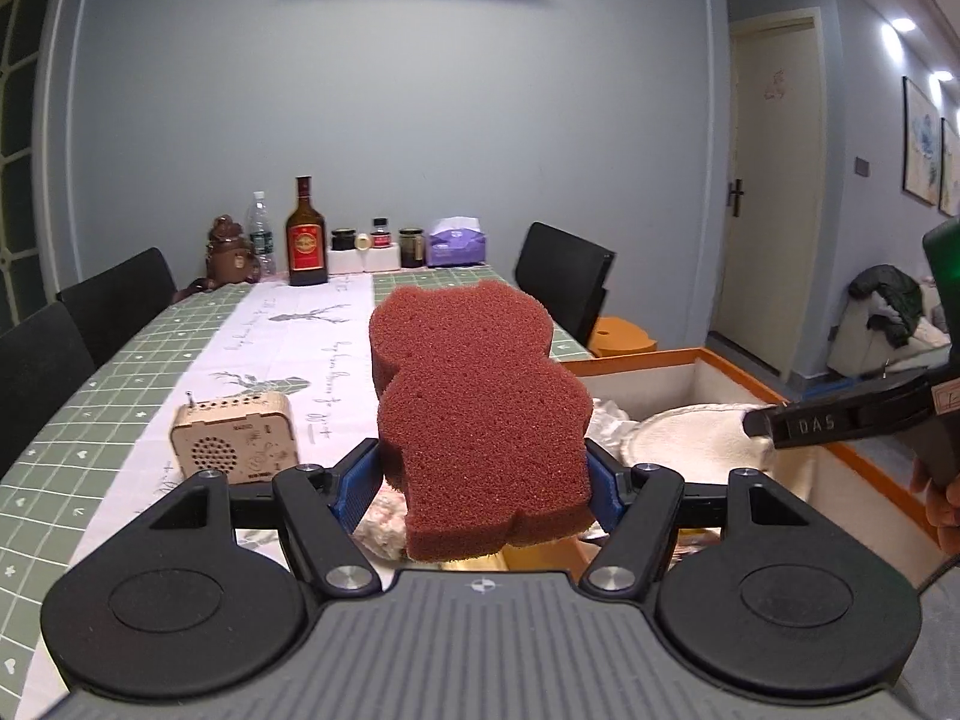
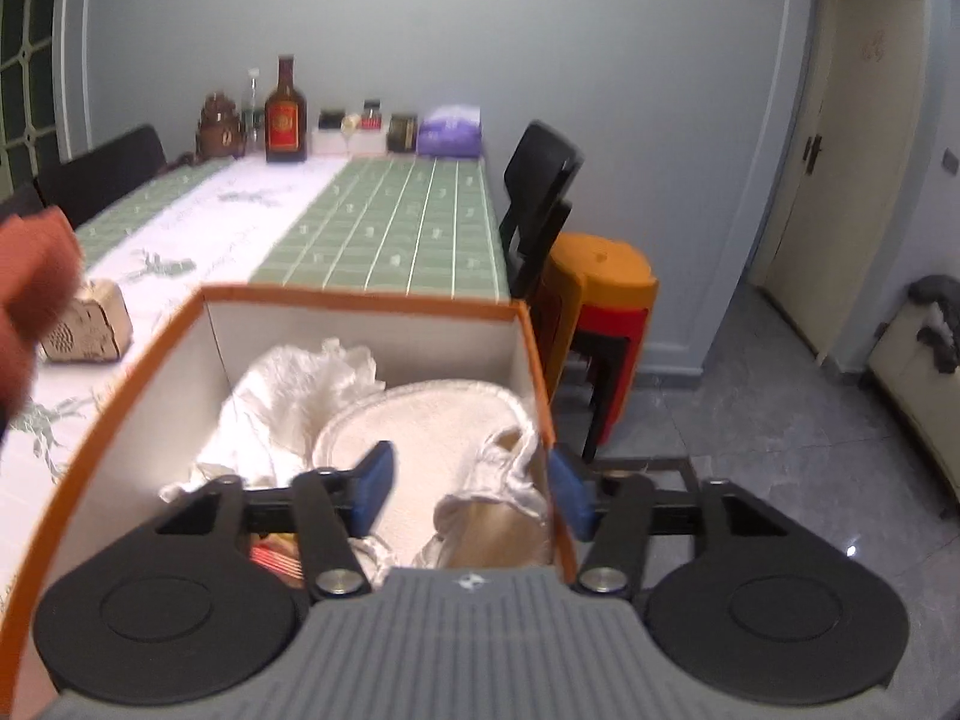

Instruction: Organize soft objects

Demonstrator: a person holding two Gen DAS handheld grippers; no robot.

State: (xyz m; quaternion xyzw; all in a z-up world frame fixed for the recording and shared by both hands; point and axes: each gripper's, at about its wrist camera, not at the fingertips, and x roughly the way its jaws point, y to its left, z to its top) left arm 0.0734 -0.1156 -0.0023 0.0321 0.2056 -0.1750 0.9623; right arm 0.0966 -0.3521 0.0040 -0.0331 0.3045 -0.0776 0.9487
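The orange-rimmed cardboard box with white inner walls (image 2: 372, 324) sits on the green checked tabletop (image 2: 390, 228) and already holds 2 soft things: a crumpled white cloth (image 2: 288, 396) and a round cream terry pad (image 2: 420, 438). The right hand-held gripper (image 2: 471, 489) hangs over the box with its blue pads apart and nothing pressed between them, the pad lying loose below, so that item looks delivered.

Still to go is the reddish-brown bear-shaped sponge (image 1: 480, 408), which the left hand-held gripper (image 1: 486, 492) clamps by its lower part, held upright above the tabletop just beside the box. A pale fluffy piece (image 1: 381, 525) shows under that gripper; whether it also needs packing is unclear. By this reading the job is well past halfway.
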